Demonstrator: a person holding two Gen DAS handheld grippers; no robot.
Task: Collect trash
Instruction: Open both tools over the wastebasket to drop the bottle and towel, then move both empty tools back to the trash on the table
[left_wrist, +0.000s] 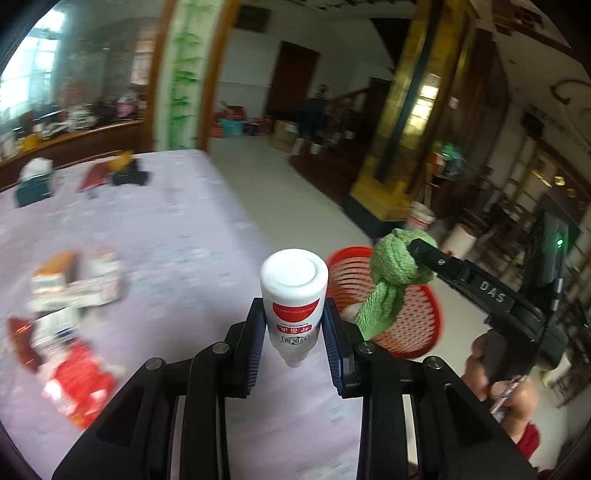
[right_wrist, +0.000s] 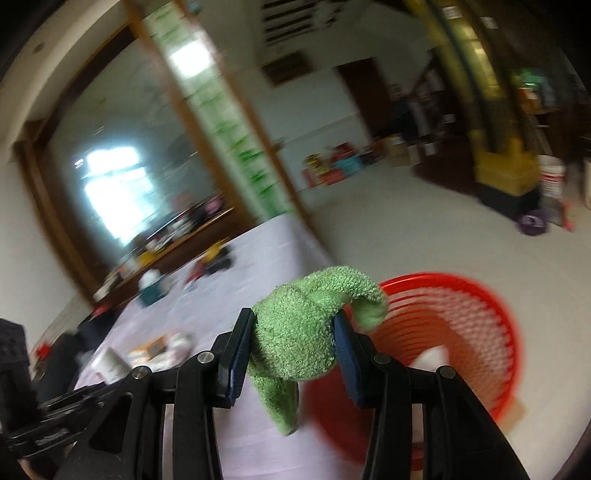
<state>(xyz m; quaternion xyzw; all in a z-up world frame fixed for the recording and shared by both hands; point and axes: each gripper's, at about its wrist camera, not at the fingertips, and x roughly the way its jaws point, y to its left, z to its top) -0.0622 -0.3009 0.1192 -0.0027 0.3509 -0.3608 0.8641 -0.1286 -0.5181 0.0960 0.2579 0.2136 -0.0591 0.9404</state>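
My left gripper (left_wrist: 294, 332) is shut on a white plastic bottle (left_wrist: 294, 291) with a red label, held above the right side of the lilac table (left_wrist: 177, 229). My right gripper (right_wrist: 293, 347) is shut on a knotted green terry cloth (right_wrist: 299, 332), its tail hanging down. In the left wrist view the cloth (left_wrist: 395, 269) hangs from the right gripper (left_wrist: 415, 245) over the red mesh basket (left_wrist: 417, 321), which stands on the floor beside the table's right edge. The basket (right_wrist: 461, 325) also shows in the right wrist view, with something white inside.
Several cardboard cartons (left_wrist: 74, 280) and red wrappers (left_wrist: 77, 384) lie on the table's left side. A teal tissue box (left_wrist: 33, 184) and dark items (left_wrist: 129, 173) sit at the far end. White buckets (left_wrist: 421, 218) stand on the floor by a yellow pillar base (left_wrist: 384, 195).
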